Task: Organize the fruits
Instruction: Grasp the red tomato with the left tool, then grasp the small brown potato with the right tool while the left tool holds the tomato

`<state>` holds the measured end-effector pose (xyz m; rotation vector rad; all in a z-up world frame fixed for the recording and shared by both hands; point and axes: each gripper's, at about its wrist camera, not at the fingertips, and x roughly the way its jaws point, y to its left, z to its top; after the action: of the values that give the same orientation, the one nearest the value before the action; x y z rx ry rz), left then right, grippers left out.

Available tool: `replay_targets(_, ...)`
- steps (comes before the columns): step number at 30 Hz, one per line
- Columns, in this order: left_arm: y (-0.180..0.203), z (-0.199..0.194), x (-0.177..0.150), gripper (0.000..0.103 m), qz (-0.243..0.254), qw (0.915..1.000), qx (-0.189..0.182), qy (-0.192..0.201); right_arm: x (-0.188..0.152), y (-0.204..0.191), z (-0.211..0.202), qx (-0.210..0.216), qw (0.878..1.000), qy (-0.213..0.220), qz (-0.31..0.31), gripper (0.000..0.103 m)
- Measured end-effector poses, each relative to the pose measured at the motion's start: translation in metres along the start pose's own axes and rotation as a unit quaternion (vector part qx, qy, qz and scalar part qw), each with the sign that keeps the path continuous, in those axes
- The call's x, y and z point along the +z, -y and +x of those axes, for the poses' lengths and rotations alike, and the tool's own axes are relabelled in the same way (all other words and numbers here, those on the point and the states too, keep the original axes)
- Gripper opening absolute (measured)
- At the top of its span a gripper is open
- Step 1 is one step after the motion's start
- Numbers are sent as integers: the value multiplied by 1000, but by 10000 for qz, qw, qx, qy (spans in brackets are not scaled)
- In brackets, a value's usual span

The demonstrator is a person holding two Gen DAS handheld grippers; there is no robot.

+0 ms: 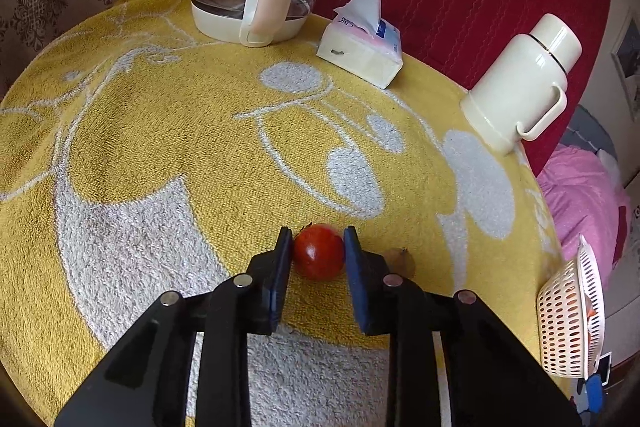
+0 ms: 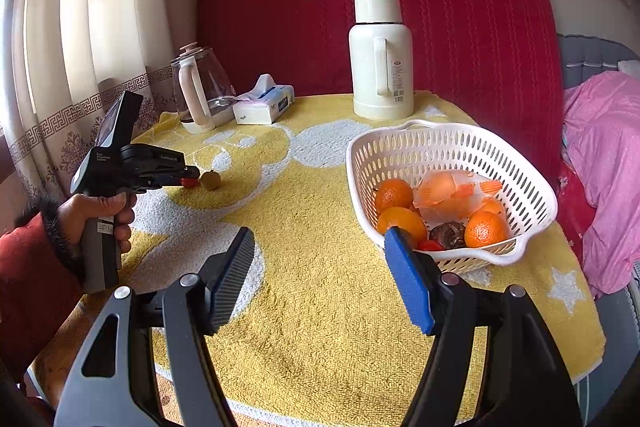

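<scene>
A small red fruit (image 1: 319, 251) lies on the yellow towel, and my left gripper (image 1: 318, 247) is shut on it, both pads pressing its sides. From the right wrist view the same left gripper (image 2: 191, 175) shows at the left, held by a hand, with the red fruit (image 2: 189, 182) at its tip. A small yellow-green fruit (image 2: 210, 180) lies just beside it, half hidden behind the right finger (image 1: 402, 261) in the left view. My right gripper (image 2: 320, 251) hangs open over the towel with nothing between its pads. The white basket (image 2: 516, 187) holds oranges (image 2: 394, 195), a dark fruit and a plastic bag.
A glass kettle (image 2: 204, 91), a tissue pack (image 2: 264, 105) and a cream thermos (image 2: 380, 67) stand along the table's far edge. A red padded wall rises behind. Pink bedding (image 2: 604, 163) lies right of the table. Curtains hang at the left.
</scene>
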<state>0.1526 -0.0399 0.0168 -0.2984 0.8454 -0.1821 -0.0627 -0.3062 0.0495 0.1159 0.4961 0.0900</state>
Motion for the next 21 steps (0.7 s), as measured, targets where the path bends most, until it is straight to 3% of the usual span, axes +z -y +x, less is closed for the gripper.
replay_targets(12, -12, -56, -8, 26, 365, 9953, 103, 894, 5, -13, 11, 1, 9999, -100, -36, 69)
replay_targets(21, -23, -88, -18, 26, 549, 9884, 192, 1401, 28, -59, 51, 436, 9978, -348, -354, 69)
